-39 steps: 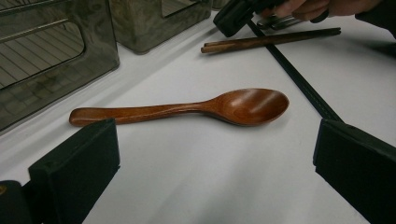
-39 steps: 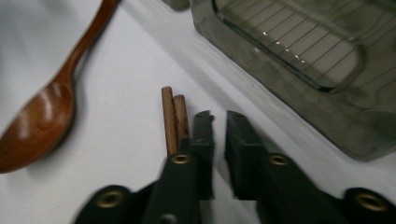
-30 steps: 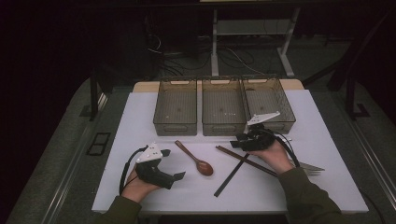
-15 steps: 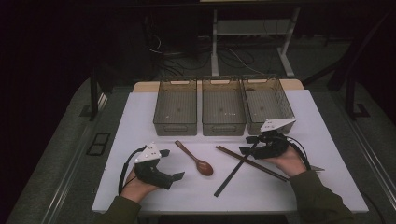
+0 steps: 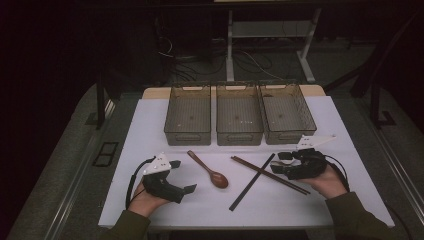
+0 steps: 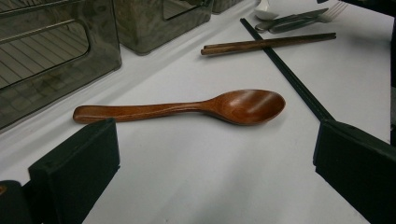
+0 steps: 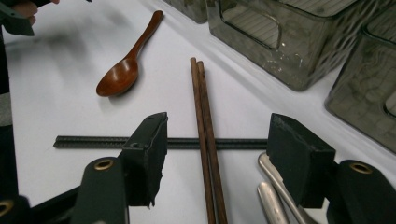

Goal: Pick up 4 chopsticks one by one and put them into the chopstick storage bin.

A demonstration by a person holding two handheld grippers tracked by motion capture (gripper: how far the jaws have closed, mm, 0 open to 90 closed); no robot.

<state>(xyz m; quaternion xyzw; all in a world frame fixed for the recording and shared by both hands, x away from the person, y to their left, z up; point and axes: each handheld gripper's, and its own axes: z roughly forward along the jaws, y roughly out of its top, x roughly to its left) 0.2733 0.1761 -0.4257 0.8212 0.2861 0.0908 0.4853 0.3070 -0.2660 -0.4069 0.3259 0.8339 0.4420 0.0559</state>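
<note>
Three empty grey bins (image 5: 239,120) stand in a row along the far edge of the white table (image 5: 150,130), likely to take sorted utensils. The wooden spoon (image 5: 210,170) lies mid-table before the left gripper (image 6: 210,172), whose jaws gape wide around nothing. Toward the right edge the right gripper (image 7: 217,158), jaws just opening and unclenched, straddles the brown chopsticks (image 7: 204,140), which cross a black pair (image 7: 93,141), seemingly lined up to pick them.
</note>
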